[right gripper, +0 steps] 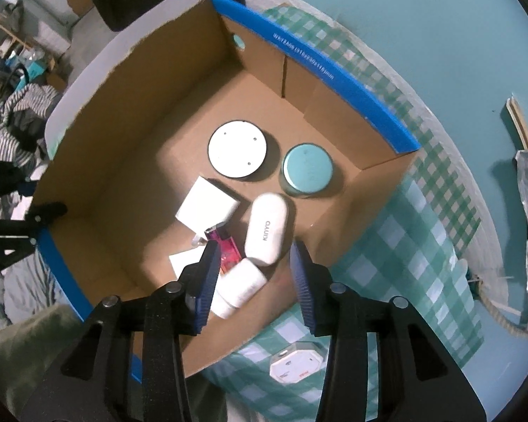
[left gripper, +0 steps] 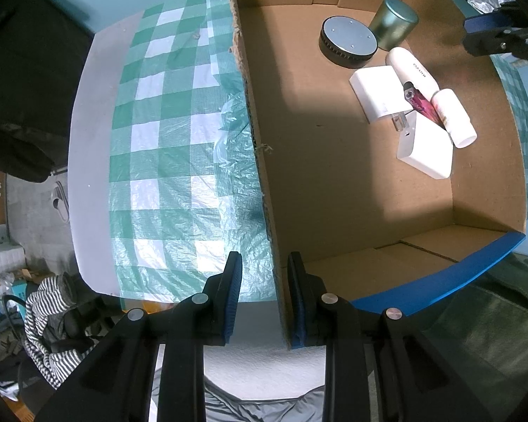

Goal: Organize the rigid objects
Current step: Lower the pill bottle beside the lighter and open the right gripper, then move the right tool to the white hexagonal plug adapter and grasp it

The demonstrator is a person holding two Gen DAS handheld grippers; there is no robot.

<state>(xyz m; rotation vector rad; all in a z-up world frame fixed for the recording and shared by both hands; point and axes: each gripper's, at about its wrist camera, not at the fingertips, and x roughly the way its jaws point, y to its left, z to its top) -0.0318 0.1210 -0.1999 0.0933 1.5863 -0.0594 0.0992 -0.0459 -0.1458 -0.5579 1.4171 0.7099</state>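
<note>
**A:** Looking straight down here: the left gripper (left gripper: 264, 295) has its jaws pinching the torn wall of the cardboard box (left gripper: 257, 133), one pad outside over the green-checked cloth (left gripper: 172, 140) on the tabletop, one inside.

**B:** And the right gripper (right gripper: 253, 270)? Its jaws are spread with nothing between the pads, hanging over the box's near corner.

**A:** Yep. Inside the box everything is bunched together: a round black puck with a pale top (right gripper: 237, 154), a teal-lidded tin (right gripper: 307, 170) just beside it, a white square charger (right gripper: 207, 207), a white KINYO case (right gripper: 266, 234), a pink lighter (right gripper: 227, 249), a white bottle (right gripper: 244, 281) lying on its side, and a white power bank (left gripper: 426, 149).

**B:** That white octagonal thing (right gripper: 295, 365) sits outside the box on the cloth, maybe a plug adapter; too blurry to call.
</note>
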